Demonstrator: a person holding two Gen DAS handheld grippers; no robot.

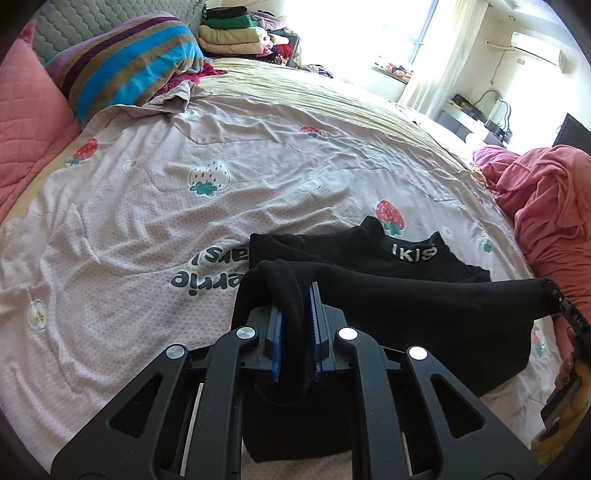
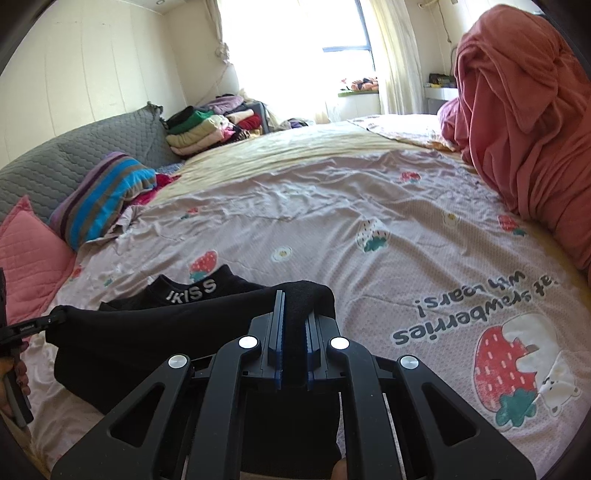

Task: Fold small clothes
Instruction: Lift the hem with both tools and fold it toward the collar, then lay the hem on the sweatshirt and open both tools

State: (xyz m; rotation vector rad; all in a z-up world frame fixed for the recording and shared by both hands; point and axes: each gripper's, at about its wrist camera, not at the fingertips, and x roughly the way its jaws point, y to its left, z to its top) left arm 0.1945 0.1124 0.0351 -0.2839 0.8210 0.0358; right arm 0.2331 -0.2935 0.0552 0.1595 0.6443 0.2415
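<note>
A small black garment point(image 1: 424, 295) with white letters on its waistband lies on the strawberry-print bedsheet point(image 1: 147, 221). Its near edge is lifted and stretched between both grippers. My left gripper point(image 1: 295, 291) is shut on one corner of the black cloth, which bunches between its blue pads. In the left wrist view the right gripper point(image 1: 554, 291) shows at the right edge, clamped on the other corner. In the right wrist view my right gripper point(image 2: 293, 299) is shut on the black garment point(image 2: 147, 325), and the left gripper point(image 2: 51, 319) pinches the far corner at the left edge.
A pink heap of cloth point(image 2: 524, 122) rises at the right side of the bed. Striped pillow point(image 1: 125, 62), pink quilted cushion point(image 1: 29, 122) and a stack of folded clothes point(image 1: 232, 33) sit at the head end. A hand point(image 2: 11, 373) shows at the lower left.
</note>
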